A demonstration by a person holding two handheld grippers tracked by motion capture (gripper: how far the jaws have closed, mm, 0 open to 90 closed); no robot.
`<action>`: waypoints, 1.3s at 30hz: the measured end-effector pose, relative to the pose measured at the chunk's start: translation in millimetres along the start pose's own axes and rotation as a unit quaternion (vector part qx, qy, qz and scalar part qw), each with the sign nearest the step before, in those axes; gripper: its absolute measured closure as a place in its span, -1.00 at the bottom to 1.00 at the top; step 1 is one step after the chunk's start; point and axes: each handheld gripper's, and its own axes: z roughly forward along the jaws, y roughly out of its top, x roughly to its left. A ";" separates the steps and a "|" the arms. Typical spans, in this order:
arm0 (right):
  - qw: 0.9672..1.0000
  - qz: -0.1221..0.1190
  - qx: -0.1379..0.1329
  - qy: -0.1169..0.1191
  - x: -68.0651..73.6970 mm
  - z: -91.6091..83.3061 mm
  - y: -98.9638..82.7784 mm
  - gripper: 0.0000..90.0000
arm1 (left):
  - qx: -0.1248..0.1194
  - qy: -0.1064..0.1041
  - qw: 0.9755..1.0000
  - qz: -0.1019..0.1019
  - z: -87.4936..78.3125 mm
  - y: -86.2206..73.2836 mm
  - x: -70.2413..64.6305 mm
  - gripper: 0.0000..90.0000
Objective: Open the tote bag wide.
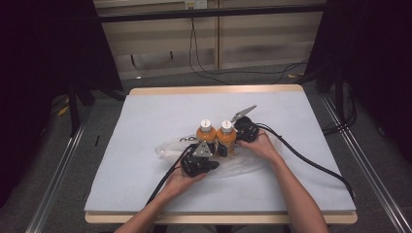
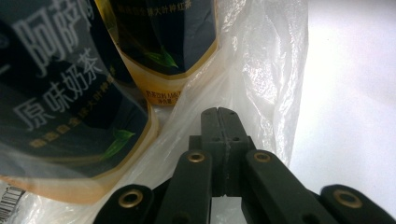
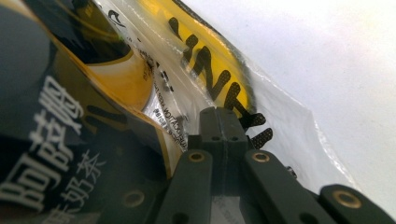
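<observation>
Two orange milk-tea bottles with white caps, one on the left [image 1: 206, 134] and one on the right [image 1: 226, 134], stand side by side mid-table inside a clear plastic bag [image 1: 170, 145]. My left gripper [image 1: 215, 150] is at the bottles' near side, my right gripper [image 1: 233, 141] at their right. In the left gripper view the jaws of my left gripper [image 2: 220, 112] are shut, pinching bag film [image 2: 261, 70] beside the dark labels [image 2: 70, 102]. In the right gripper view my right gripper [image 3: 219, 113] is shut on printed bag film [image 3: 210, 65] next to a bottle [image 3: 56, 140].
The white table cover [image 1: 145, 116] has open room on all sides of the bag. Black cables [image 1: 311, 162] trail from the grippers toward the right and front edges. Dark stands and floor cables lie beyond the table.
</observation>
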 end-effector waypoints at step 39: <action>0.999 0.031 0.003 -0.041 -17.7 11.4 19.9 1.00 | 0.028 -0.044 0.998 0.040 -7.2 -3.3 -20.7 1.00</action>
